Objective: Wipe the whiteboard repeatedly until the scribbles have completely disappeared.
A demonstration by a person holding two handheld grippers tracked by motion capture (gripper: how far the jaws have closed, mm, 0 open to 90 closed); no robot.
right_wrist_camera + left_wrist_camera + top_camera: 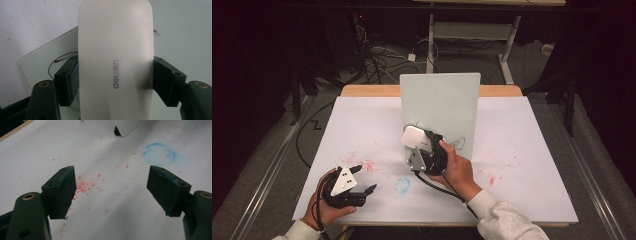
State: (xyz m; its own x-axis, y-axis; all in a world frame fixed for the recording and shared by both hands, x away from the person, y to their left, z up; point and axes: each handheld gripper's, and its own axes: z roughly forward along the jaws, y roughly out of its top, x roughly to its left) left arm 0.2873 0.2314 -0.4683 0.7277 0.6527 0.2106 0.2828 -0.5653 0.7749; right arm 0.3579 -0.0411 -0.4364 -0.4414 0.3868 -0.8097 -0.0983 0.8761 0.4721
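A pale whiteboard (439, 107) stands upright in the middle of the paper-covered table (522, 200). My right gripper (417, 144) is shut on a white board eraser (413, 137) and holds it against the board's lower left part. In the right gripper view the eraser (115, 57), with grey lettering on it, sits clamped between both pads (163, 82), and the board (42, 65) lies behind it with a thin dark line drawn on it. My left gripper (365, 178) rests low at the table's front left, open with nothing in it; its jaws (111, 185) stand wide over red specks.
A faint blue ring (159, 153) marks the paper just in front of the board (125, 126). Red specks (367, 165) lie near the left gripper and more at the right (492, 179). A small scribble (457, 143) sits low on the board. Cables trail on the floor behind the table.
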